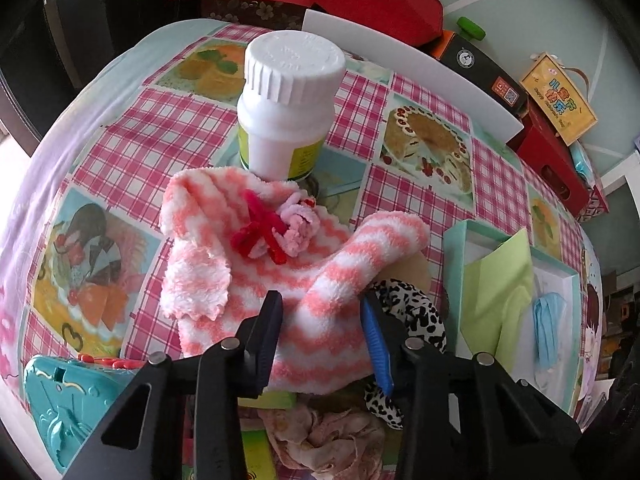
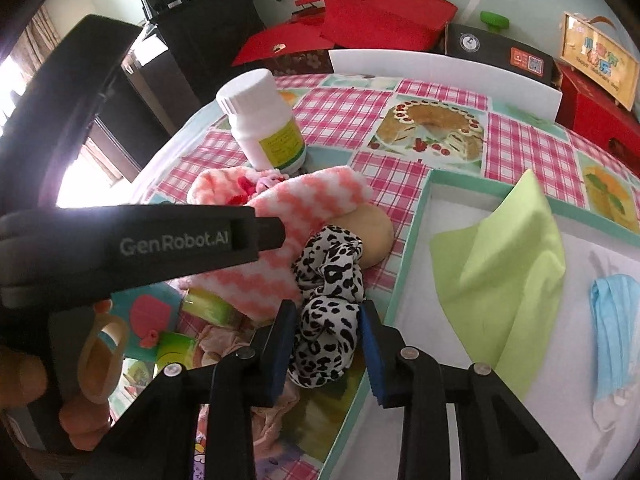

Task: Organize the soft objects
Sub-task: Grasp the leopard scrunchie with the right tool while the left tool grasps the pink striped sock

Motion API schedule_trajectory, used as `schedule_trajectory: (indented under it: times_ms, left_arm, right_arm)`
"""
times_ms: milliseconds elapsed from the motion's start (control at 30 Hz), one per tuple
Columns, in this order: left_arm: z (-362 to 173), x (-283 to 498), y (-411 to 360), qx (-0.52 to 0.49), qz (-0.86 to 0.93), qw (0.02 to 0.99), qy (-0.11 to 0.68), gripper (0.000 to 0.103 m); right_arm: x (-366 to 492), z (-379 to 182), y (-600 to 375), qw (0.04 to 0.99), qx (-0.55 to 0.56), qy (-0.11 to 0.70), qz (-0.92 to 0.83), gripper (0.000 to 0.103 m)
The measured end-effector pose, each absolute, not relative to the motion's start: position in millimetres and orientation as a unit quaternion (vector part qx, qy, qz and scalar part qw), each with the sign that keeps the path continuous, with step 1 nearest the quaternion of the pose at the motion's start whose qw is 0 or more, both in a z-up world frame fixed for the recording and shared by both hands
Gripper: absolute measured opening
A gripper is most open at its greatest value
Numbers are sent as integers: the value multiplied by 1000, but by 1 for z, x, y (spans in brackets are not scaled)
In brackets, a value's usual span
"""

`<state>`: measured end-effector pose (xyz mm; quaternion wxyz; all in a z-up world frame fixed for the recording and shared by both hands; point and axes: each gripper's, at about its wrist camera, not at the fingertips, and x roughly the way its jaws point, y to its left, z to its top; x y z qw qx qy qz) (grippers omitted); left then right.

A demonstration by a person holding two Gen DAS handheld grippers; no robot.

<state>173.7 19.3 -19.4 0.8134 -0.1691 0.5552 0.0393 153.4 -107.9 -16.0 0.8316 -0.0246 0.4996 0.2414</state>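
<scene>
Left gripper [image 1: 322,314]: angled steeply down, jaws partly closed, pads pressing pink-and-white fuzzy sock [image 1: 312,304] from both sides. Right gripper [image 2: 328,322]: also angled down, jaws narrowed around leopard-print scrunchie [image 2: 328,304], pads seemingly touching fabric, though firm grip hard to judge. Bare hand [image 2: 48,396] at lower left of right wrist view, fingers wrapped round left gripper's handle.

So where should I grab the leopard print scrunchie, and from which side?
Take the leopard print scrunchie across its bunched near loop, coming steeply from above on the side facing you. That loop lies clear, while its far end tucks under the pink striped sock. The right gripper already straddles it there.
</scene>
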Motion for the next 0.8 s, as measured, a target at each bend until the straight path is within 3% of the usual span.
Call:
schedule_trajectory:
  times_ms: [233,467,800]
  left_arm:
    - [-22,174,19,-161,49,814,556,29]
    - [-22,171,22,-163,60,815,553,10]
    - [-18,168,23,-168,57,821,542,8]
  right_arm:
    - [154,-18,-103,830,-38,502,240,33]
    - [153,-19,-103,834,-52,500,229,19]
    - [152,-14,-108,838,-43,495,224,17]
